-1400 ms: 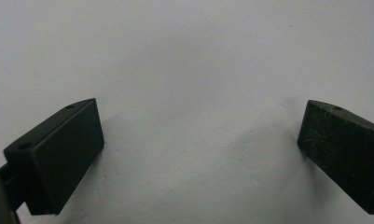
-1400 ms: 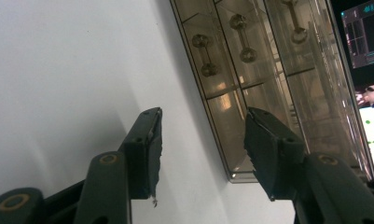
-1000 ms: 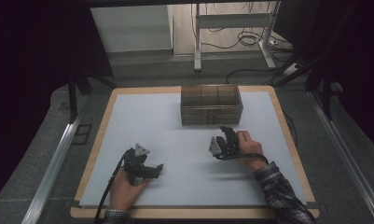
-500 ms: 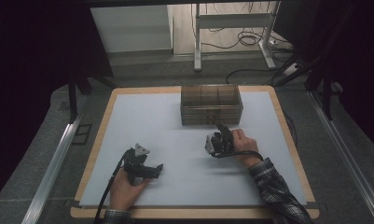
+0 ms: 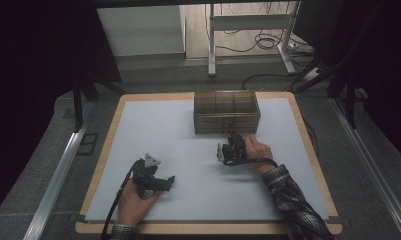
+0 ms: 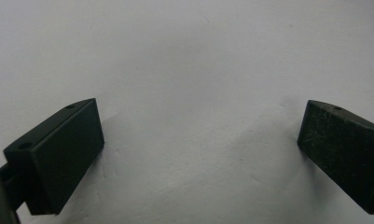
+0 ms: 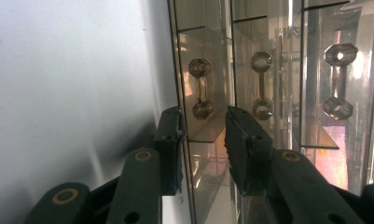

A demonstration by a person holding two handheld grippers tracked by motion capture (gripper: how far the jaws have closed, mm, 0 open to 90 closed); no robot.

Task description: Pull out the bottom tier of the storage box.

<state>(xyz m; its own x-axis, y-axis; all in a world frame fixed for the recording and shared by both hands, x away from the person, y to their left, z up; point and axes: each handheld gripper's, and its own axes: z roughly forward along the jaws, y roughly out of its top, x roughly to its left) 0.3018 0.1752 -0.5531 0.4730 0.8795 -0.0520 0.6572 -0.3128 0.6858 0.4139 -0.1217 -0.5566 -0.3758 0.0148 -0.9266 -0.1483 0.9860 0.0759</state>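
My right hand-held gripper [image 5: 231, 148] is nosed up to the front of the clear drawer box [image 5: 227, 111] at the top middle of the tabletop [image 5: 153, 130]. Its jaws have just been closing, with the box's corner edge between them, not clamped. It's crept closer to the box than a second ago. My left hand-held gripper [image 5: 153, 179] sits lower left, jaws wide apart.

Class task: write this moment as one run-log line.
right tool: at drawer box front, jaws just closing, handle ahead, not gripped | left tool: open over table, holding nothing
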